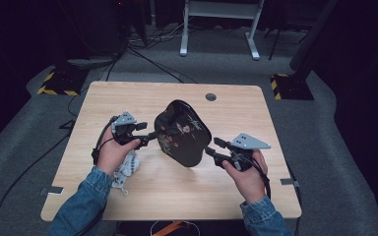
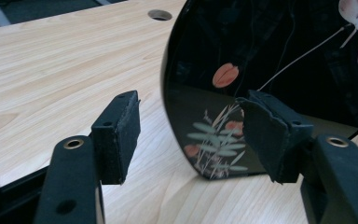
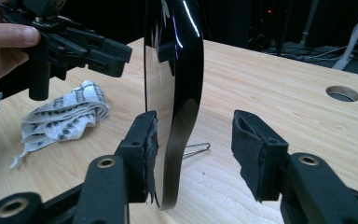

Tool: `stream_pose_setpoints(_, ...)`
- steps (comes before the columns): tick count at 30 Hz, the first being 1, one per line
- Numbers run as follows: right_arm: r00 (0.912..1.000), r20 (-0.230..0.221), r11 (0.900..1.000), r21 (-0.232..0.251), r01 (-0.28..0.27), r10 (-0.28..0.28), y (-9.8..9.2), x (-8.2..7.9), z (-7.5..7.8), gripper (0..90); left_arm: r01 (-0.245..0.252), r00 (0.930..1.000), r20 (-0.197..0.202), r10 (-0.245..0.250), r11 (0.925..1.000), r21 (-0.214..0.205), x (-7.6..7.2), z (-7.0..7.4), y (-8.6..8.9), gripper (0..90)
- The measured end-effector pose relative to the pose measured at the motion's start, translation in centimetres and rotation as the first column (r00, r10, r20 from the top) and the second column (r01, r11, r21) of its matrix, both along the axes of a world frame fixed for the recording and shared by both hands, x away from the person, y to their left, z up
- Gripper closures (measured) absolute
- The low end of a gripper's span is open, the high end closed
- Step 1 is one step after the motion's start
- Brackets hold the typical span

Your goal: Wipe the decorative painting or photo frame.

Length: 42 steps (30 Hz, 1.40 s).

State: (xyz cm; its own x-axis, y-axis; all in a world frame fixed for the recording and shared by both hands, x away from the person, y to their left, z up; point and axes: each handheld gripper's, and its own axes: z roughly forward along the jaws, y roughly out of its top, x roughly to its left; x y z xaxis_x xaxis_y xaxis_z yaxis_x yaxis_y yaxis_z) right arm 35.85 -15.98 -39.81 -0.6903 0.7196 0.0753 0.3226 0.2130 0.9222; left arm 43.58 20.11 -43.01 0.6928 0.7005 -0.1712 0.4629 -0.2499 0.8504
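A black lacquered plate (image 1: 183, 132) stands on edge at the tabletop (image 1: 128, 98) centre. Left gripper (image 1: 150, 136) at nine o'clock, right gripper (image 1: 211, 147) at four — both jaws apart, its rim between them, unclamped. Patterned cloth (image 1: 126, 168) beside.

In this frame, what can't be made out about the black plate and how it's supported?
- Stand: in the right gripper view the black plate hides all but a wire tip.
- Plate's top: cut off by that view's edge.
- Cloth: partly hidden by the left hand in the high view.
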Motion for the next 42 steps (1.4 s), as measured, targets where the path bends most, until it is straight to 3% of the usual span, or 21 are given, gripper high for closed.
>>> stream_pose_setpoints(4,0.9999,-0.008,0.9999,-0.002,0.013,-0.013,0.5,-0.1,-0.2,49.8,0.017,0.9998,0.005,-0.017,0.9998,-0.009,1.0,-0.3,-0.4,35.2)
stream_pose_setpoints(7,0.9996,-0.012,0.9996,-0.011,0.025,-0.025,0.7,0.0,-0.3,49.5,0.044,0.9990,0.003,-0.044,0.9982,-0.042,1.5,-0.9,-0.5,34.3)
stream_pose_setpoints(14,0.9993,-0.023,0.9995,-0.013,0.028,-0.028,1.5,0.5,-0.6,48.6,0.080,0.9968,-0.003,-0.080,0.9953,-0.054,1.8,-1.6,-0.7,32.8)
stream_pose_setpoints(22,0.9995,-0.025,0.9997,-0.015,0.018,-0.019,2.1,0.7,-0.7,48.0,0.118,0.9929,0.022,-0.117,0.9927,-0.028,2.1,-1.7,-1.6,30.0)
stream_pose_setpoints(32,0.9995,-0.024,0.9994,-0.028,0.019,-0.020,2.8,0.8,-0.9,47.6,0.143,0.9897,-0.001,-0.143,0.9897,0.010,2.5,-2.5,-2.4,25.2)
stream_pose_setpoints(40,0.9990,-0.018,0.9988,-0.029,0.039,-0.040,2.9,0.6,-0.8,48.2,0.143,0.9896,0.011,-0.143,0.9897,-0.002,2.6,-2.4,-2.0,27.3)
stream_pose_setpoints(42,0.9985,-0.007,0.9979,-0.035,0.054,-0.054,2.7,0.5,-0.6,51.2,0.138,0.9904,0.008,-0.138,0.9902,-0.021,2.6,-2.3,-1.9,27.2)
